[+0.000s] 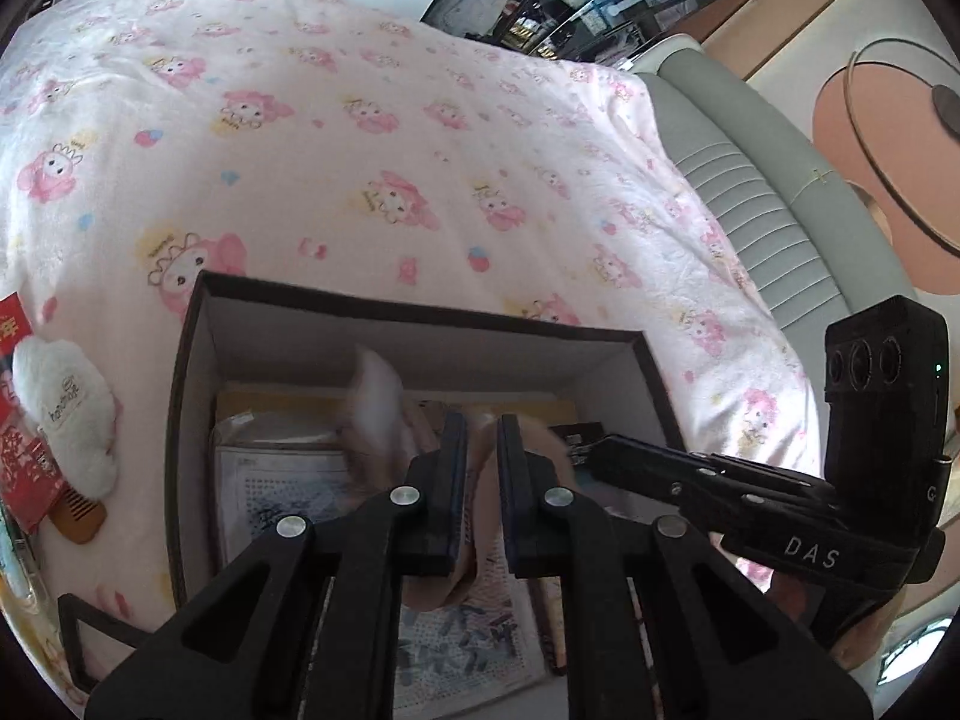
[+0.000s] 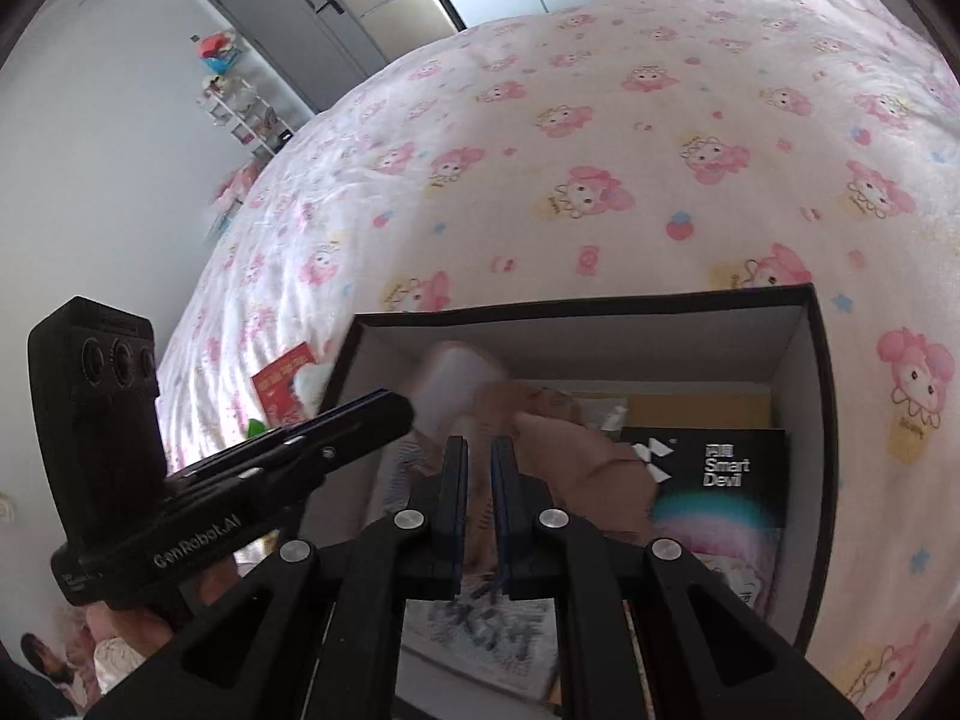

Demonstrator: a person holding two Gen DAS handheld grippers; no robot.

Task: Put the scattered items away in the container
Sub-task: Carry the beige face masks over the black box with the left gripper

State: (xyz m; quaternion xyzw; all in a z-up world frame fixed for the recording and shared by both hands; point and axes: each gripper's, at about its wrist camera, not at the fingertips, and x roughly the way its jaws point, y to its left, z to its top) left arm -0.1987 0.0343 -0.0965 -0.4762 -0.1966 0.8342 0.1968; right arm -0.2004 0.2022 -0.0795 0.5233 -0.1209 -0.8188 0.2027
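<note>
A dark open box (image 1: pixel 420 313) (image 2: pixel 600 301) sits on the pink cartoon-print bed cover. Over its opening hangs a soft pale-pink cloth item (image 1: pixel 379 396) (image 2: pixel 576 450), blurred by motion. My left gripper (image 1: pixel 483 420) is shut on one part of it, with pink fabric showing in the narrow slit between its pads. My right gripper (image 2: pixel 479 441) is shut on the same item, fabric again showing between its pads. In each wrist view the other gripper reaches in from the side over the box. How far the item hangs into the box is hidden.
Inside the box lie a black "Smart Devil" carton (image 2: pixel 720 474), a yellow envelope (image 2: pixel 696 408) and printed packets (image 1: pixel 282 492). Left of the box on the cover are a white plush pad (image 1: pixel 66 414), a red booklet (image 1: pixel 24 468) and a wooden comb (image 1: pixel 78 517). A grey headboard (image 1: pixel 750 192) edges the bed.
</note>
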